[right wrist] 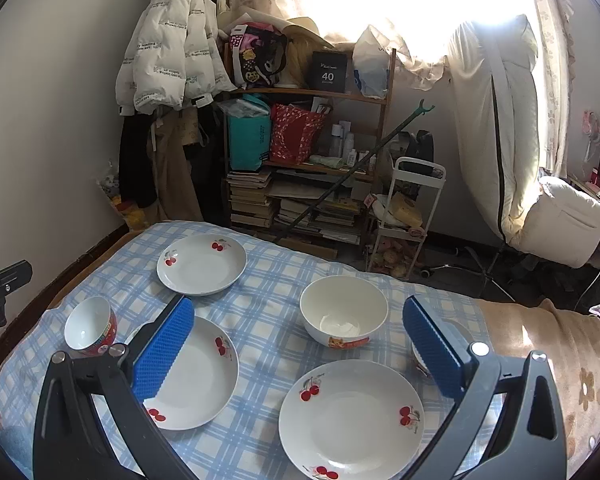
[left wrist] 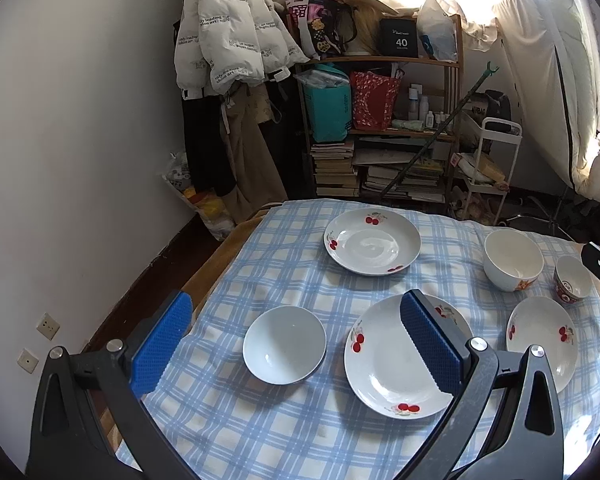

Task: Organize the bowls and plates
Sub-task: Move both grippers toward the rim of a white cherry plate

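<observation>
Both tongs apart & empty: left tongs hang right over small bowl, right tongs nearer cherry plate.

Each camera sits behind its own gripper and looks forward and downward along two blue-padded fingers at the checked tablecloth. The left wrist view stands at the table's left side; the right wrist view stands further right, its frame taking in the table's right edge. Both face the far bookshelf and white jacket. Both views share the cherry plates, the white bowl and the shelf
</observation>
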Demonstrator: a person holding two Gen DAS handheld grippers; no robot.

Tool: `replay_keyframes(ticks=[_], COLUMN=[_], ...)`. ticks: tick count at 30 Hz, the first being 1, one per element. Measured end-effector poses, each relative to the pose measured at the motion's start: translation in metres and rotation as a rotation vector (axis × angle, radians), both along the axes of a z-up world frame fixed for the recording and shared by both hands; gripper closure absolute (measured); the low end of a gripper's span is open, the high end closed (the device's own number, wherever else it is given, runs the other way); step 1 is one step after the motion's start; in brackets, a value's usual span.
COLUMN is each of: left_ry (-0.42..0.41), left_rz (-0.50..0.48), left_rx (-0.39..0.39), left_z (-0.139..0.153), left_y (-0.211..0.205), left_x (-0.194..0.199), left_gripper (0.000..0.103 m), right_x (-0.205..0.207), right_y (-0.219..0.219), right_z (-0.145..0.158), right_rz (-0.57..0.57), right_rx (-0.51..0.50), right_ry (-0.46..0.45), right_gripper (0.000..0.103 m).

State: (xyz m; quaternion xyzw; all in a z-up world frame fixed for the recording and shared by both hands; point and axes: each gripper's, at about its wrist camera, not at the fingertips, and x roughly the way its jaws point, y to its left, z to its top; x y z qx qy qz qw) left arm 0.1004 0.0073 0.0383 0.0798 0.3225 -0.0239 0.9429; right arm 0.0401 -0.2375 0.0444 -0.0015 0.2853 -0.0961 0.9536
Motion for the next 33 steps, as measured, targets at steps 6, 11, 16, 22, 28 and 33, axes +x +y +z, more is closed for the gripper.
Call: replay_keyframes(ticks=[6, 11, 16, 22, 28, 33], left_ry=[0.013, 0.031, 0.093, 0.133, 0.189, 0.27], left_rz=[0.023, 0.043, 0.046, 0.047, 0.036, 0.013], left_rx=[0.0, -0.034, -0.071, -0.073, -0.072, -0.096], left_z=[-0.013, -0.03, -0.05, -0.069, -0.084, -0.101], left_y=[-0.005, -0.006, -0.002, -0.005, -0.012, -0.015], left_x=[0.022, 0.042, 0.06, 0.07, 0.074, 0.071], left_gripper=[0.001, 0.001, 0.001, 0.001, 0.001, 0.001], right_x=[0.023, 0.044, 0.062, 0.081, 0.091, 0.095], right_y=[0.003, 0.003, 0.003, 0.003, 0.009, 0.015], right_z=[-0.009, -0.022, -0.041, -0.067, -0.091, -0.11], right_rz=[0.023, 0.039, 0.05, 0.068, 0.096, 0.121], right_rx=[-0.003, 0.009, 0.039, 0.064, 0.059, 0.054], right_ry=[0.011, 0.023, 0.054, 0.106, 0.149, 0.192], right_gripper=[0.0, 0.0, 0.0, 0.0, 0.0, 0.0])
